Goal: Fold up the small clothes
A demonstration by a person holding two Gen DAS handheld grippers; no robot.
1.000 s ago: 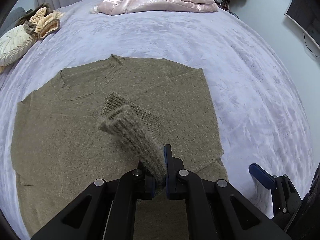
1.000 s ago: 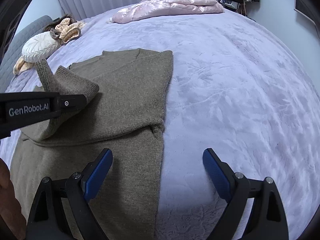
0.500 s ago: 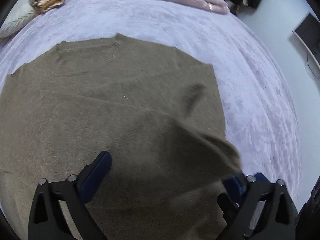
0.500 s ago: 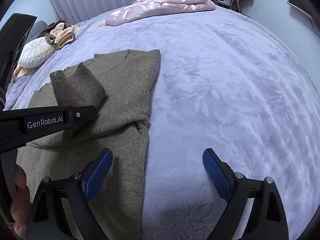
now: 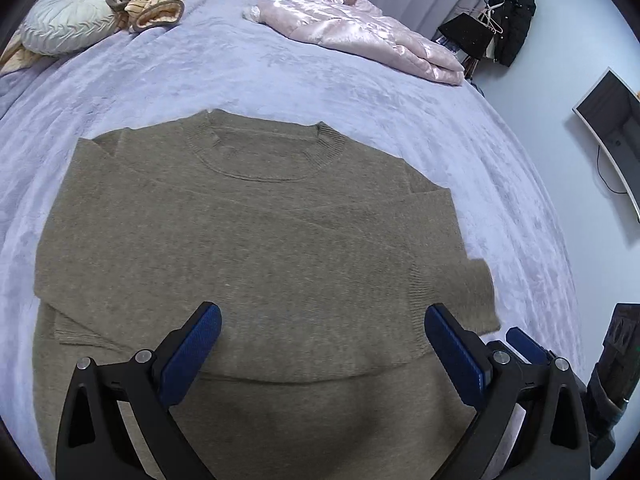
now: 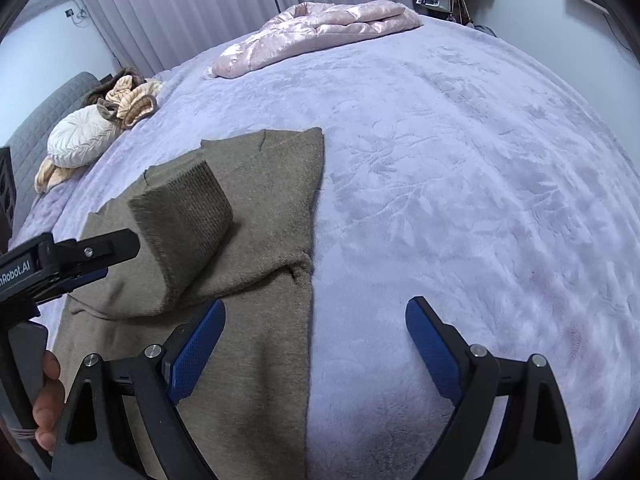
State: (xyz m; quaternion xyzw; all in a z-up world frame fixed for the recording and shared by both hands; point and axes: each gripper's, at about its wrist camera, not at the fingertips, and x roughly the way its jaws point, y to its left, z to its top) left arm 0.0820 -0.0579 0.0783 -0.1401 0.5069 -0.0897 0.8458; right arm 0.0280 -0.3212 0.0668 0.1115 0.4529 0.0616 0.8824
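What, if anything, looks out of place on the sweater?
The sleeve cuff sticks up off the sweater beside the open left gripper, instead of lying flat like the rest.

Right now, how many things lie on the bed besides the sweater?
3: a round white cushion at far left, a peach cloth bundle beside it, a pink jacket at the far edge. More may be hidden.

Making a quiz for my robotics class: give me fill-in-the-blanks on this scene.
1. The sweater lies flat on the ___.
2. The left gripper and the right gripper are both ___.
3. The shiny quilted jacket is ___ in colour.
Missing words: bed; open; pink.
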